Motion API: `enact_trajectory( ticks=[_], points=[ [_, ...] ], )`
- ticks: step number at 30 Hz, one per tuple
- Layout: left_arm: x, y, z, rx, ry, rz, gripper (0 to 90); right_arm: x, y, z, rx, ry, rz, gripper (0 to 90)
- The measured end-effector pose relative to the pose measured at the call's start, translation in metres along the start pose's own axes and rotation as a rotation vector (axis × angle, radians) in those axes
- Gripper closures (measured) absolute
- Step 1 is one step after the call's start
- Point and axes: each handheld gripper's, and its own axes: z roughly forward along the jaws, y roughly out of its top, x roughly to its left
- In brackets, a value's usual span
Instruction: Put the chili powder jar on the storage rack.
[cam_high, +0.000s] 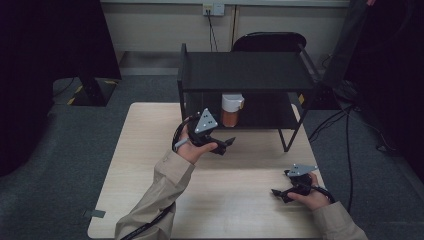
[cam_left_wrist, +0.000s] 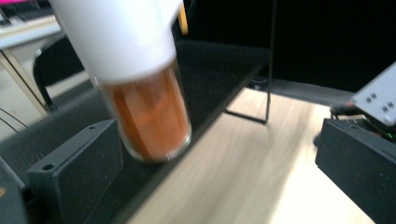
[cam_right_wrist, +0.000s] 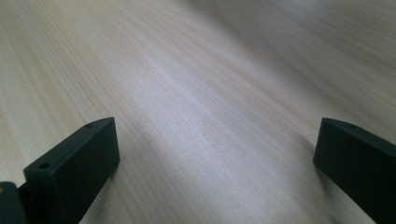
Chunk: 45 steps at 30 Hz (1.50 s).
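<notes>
A clear jar (cam_high: 232, 111) with a white cap and orange contents stands on the lower board of a black two-level shelf (cam_high: 245, 70) at the back of the wooden table (cam_high: 145, 155). My left gripper (cam_high: 227, 143) hovers just in front of the shelf, below the jar, and is open. In the left gripper view the jar (cam_left_wrist: 149, 116) is close ahead, nearer the left jaw, untouched, with the gripper (cam_left_wrist: 217, 163) spread wide. My right gripper (cam_high: 277, 194) rests low at the table's right front, open over bare wood (cam_right_wrist: 217, 158).
A black chair (cam_high: 270, 41) stands behind the shelf. Cables (cam_high: 347, 145) trail over the grey floor to the right of the table. A dark stand base (cam_high: 92, 90) sits at the back left. The shelf's thin legs (cam_high: 285, 142) reach onto the table.
</notes>
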Motion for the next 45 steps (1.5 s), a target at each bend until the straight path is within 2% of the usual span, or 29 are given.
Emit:
enact_trajectory(
  ticks=[7, 9, 13, 15, 23, 30, 34, 38, 43, 45],
  points=[
    [0.001, -0.025, -0.013, 0.046, -0.032, -0.027, 0.0, 0.0, 0.0, 0.0, 0.0, -0.001, 0.0, 0.0],
    [0.002, -0.032, -0.017, 0.072, -0.034, -0.028, 0.0, 0.0, 0.0, 0.0, 0.0, -0.001, 0.001, 0.0],
    [0.003, -0.048, -0.023, 0.107, -0.047, -0.064, 0.0, 0.0, 0.0, 0.0, 0.001, -0.002, 0.001, 0.0],
    [0.003, -0.055, -0.025, 0.126, -0.047, -0.067, 0.0, 0.001, 0.0, 0.0, 0.001, -0.002, 0.002, 0.0],
    [0.007, -0.085, -0.035, 0.144, -0.024, -0.134, 0.0, 0.001, 0.0, 0.0, 0.0, -0.003, 0.003, 0.0],
    [0.005, -0.095, -0.041, 0.188, -0.008, -0.129, 0.2, 0.001, 0.001, 0.0, 0.002, -0.004, 0.004, 0.0],
    [0.007, -0.103, -0.045, 0.214, -0.006, -0.154, 0.2, 0.001, 0.001, 0.0, 0.002, -0.004, 0.004, 0.0],
    [0.009, -0.108, -0.048, 0.244, -0.001, -0.15, 0.4, 0.001, 0.0, 0.0, 0.002, -0.004, 0.004, 0.0],
    [0.007, -0.11, -0.042, 0.31, 0.018, -0.115, 1.2, 0.001, 0.0, 0.0, 0.0, -0.004, 0.004, 0.0],
    [0.011, -0.113, -0.04, 0.322, 0.005, -0.136, 1.4, 0.001, 0.0, 0.0, 0.0, -0.004, 0.004, 0.0]
  ],
)
